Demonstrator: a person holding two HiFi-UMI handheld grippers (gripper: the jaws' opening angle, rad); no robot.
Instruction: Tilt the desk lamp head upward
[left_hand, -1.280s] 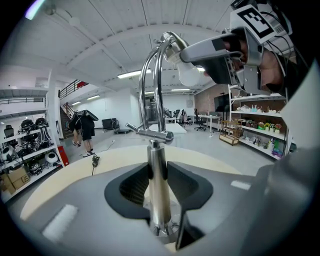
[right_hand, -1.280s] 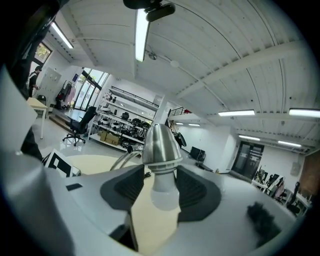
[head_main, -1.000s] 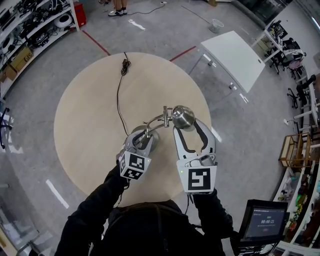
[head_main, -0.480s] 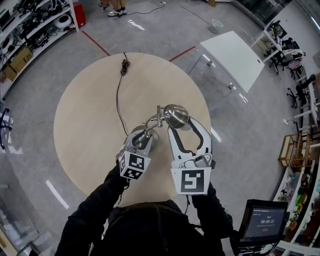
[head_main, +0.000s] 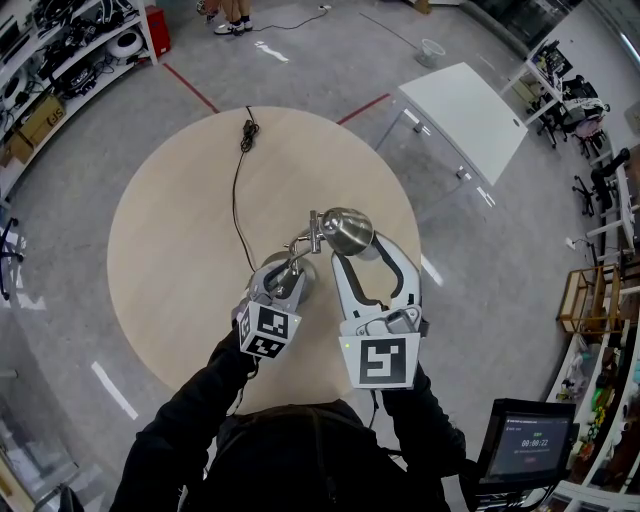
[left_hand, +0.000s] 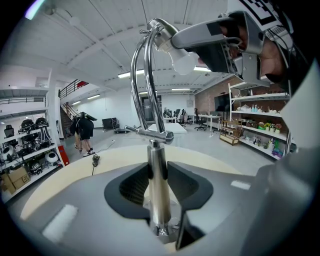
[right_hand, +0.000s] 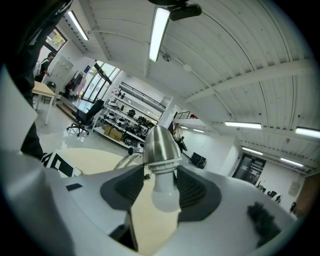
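Our left gripper (left_hand: 158, 167), low centre, pinches the upright stem (left_hand: 160, 200); our right gripper (head_main: 358, 252) clamps the lamp head (head_main: 346, 230) at mid-frame. We judge it best to brace the stem and roll the head up slowly. We count two grippers, one desk lamp (head_main: 306, 240), one bulb (right_hand: 165, 197), one cord (head_main: 238, 180), one round table (head_main: 180, 230).

Bright, even white light from long ceiling tubes (right_hand: 159, 30), which flare to glare in both gripper views. Shadows on the round table (head_main: 180, 250) are faint and soft — the steel lamp head (head_main: 347, 230) shows small highlights. Every view bulges fisheye-style; gripper views have black corners and a blurred near foreground
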